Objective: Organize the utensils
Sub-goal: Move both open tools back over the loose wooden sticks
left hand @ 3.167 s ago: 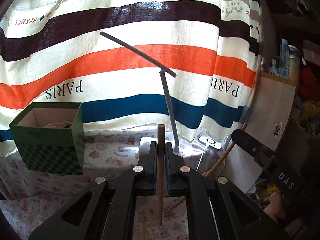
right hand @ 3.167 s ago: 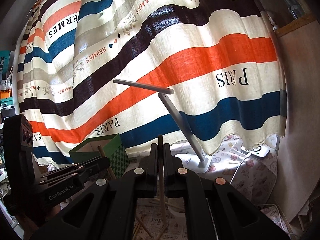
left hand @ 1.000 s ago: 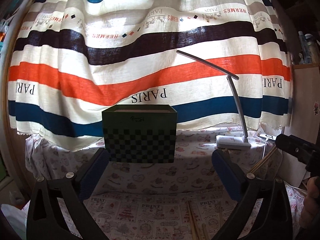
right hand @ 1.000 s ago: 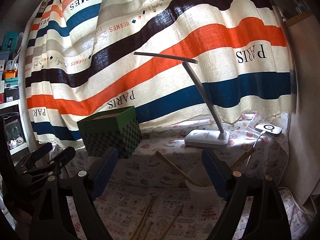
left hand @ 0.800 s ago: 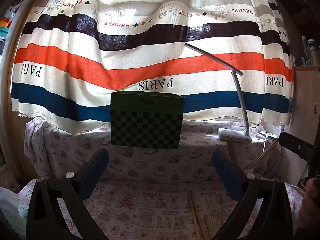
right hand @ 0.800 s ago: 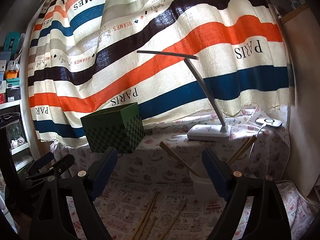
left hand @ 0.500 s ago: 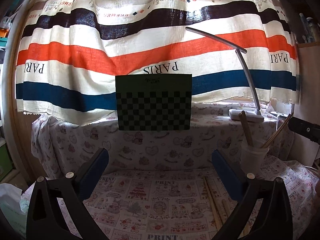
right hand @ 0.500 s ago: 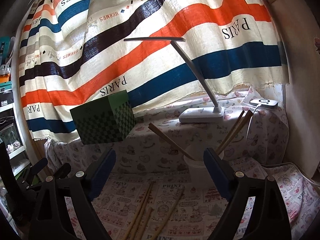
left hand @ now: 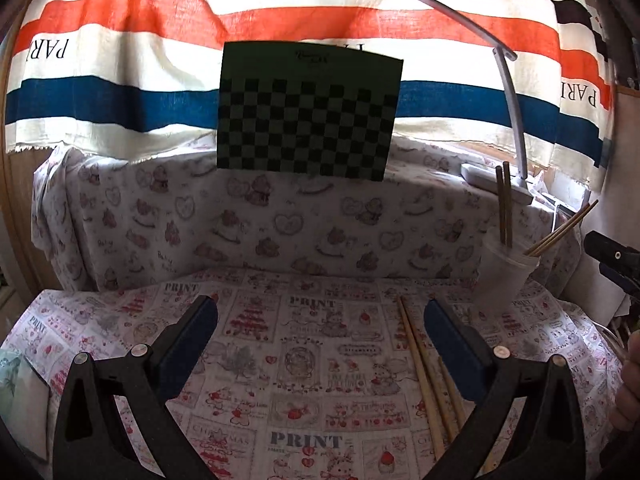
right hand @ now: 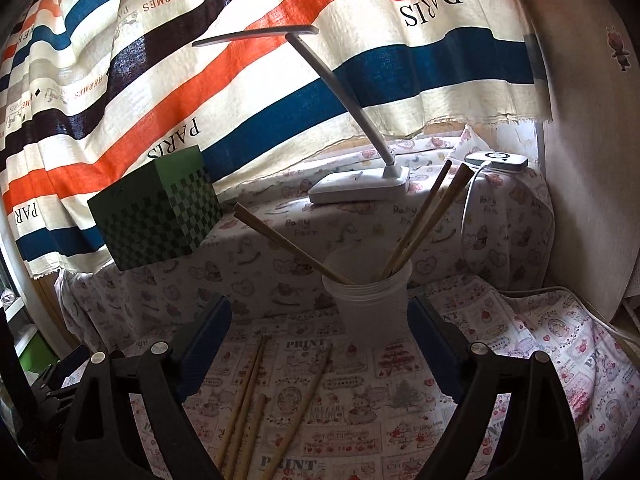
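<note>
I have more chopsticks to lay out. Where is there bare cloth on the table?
Free: the printed cloth left of the loose chopsticks, toward the left gripper. Crowded: around the plastic cup and the chopsticks before the right gripper.

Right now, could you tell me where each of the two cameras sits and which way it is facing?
Left wrist: sits on the left claw, looking forward and slightly down across the printed tablecloth at the green checkered box; both open fingers show, plus part of a hand at the right edge.
Right wrist: sits on the right claw, looking forward and slightly down at the plastic cup of chopsticks; both open fingers show.
Shared: cup, box, desk lamp, striped curtain and loose chopsticks on the cloth.
</note>
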